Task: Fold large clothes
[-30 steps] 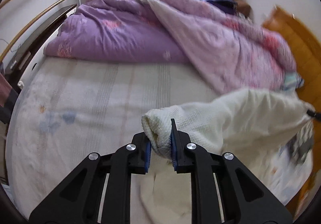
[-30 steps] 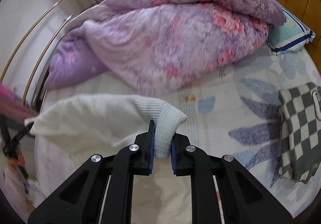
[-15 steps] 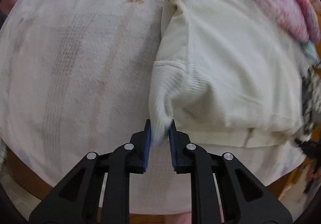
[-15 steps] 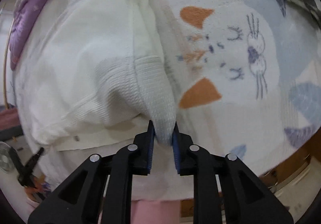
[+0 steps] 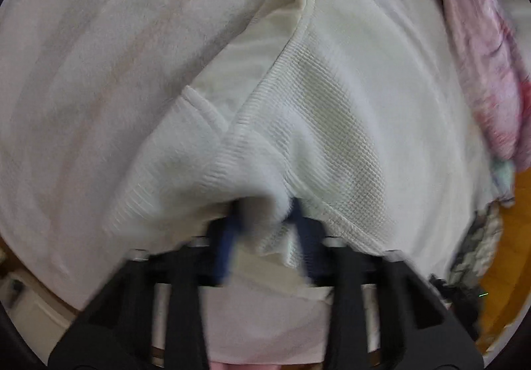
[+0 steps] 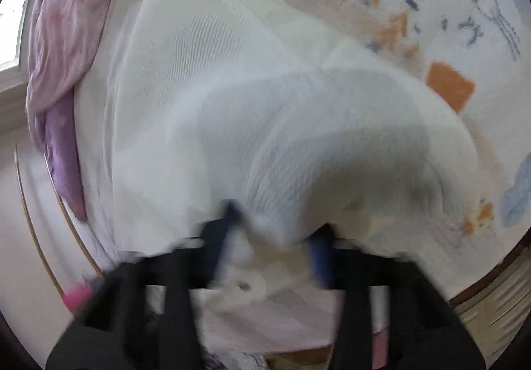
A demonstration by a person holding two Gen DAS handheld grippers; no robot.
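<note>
Left wrist view. The left gripper [image 5: 265, 220] points steeply down at the bed sheet [image 5: 99, 71], a pale sheet with faint stripes and an orange mark near the upper edge. The white knitted garment [image 5: 332, 98] lies spread on the sheet, running from a pointed corner at the top down to the gripper. A bunched fold of its ribbed edge sits between the blue pads [image 5: 225, 247] – the jaws have just been closing, and the fabric fills the gap between them, so the gripper is clenched on the garment. Motion blur softens the fingers. A pink-and-purple quilt [image 5: 481, 71] lies along the right margin, with a checked cloth [image 5: 474, 254] and orange wood below it.

Right wrist view. The right gripper [image 6: 272, 237] also points downward at the same garment [image 6: 199, 71], which here lies on the printed part of the sheet [image 6: 464, 5] – orange patches and a drawn cat face show to the upper right. A raised hump of knit rises from the gripper and hides most of both blue pads [image 6: 318, 254]. The jaws have just been closing with the fabric between them; the gripper is grasping the garment's edge, though blur hides the exact contact. The quilt [image 6: 66, 38] lies at the left edge, touching the garment's far side.
</note>
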